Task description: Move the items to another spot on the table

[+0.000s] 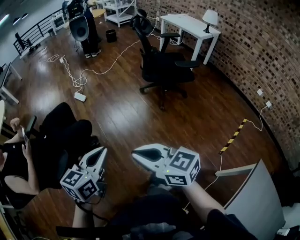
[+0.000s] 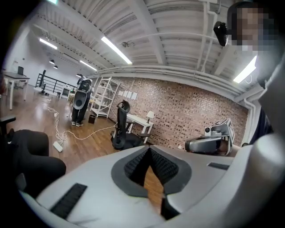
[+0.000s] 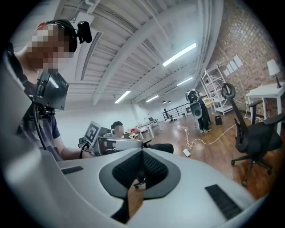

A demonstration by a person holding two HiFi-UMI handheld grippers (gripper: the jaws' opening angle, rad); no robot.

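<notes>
**Wood floor under both grippers, no work table in sight**

Dark wooden floor (image 1: 122, 117) fills my head view, with a brick wall (image 1: 243, 42) running along the right. An office chair (image 1: 164, 65) stands before a white desk (image 1: 187, 23) that carries a lamp (image 1: 209, 18). A seated person (image 1: 28, 159) is at the left edge.

I have the left gripper (image 1: 99, 151) and the right gripper (image 1: 135, 154) side by side, close to level, out over bare floor. Each one's own view shows its pads clenched together with nothing between them. I judge this as a carrying pose, not a working one, since nothing lies within reach of either.

No view shows me the items or their table. A pale slab (image 1: 255, 197) at lower right could be a tabletop edge, but I cannot tell. So I cannot judge how far the job is.

The one container I see is a small black bin (image 1: 111, 35) far off by the white shelving (image 1: 119, 9). Its contents are too small to tell.
</notes>
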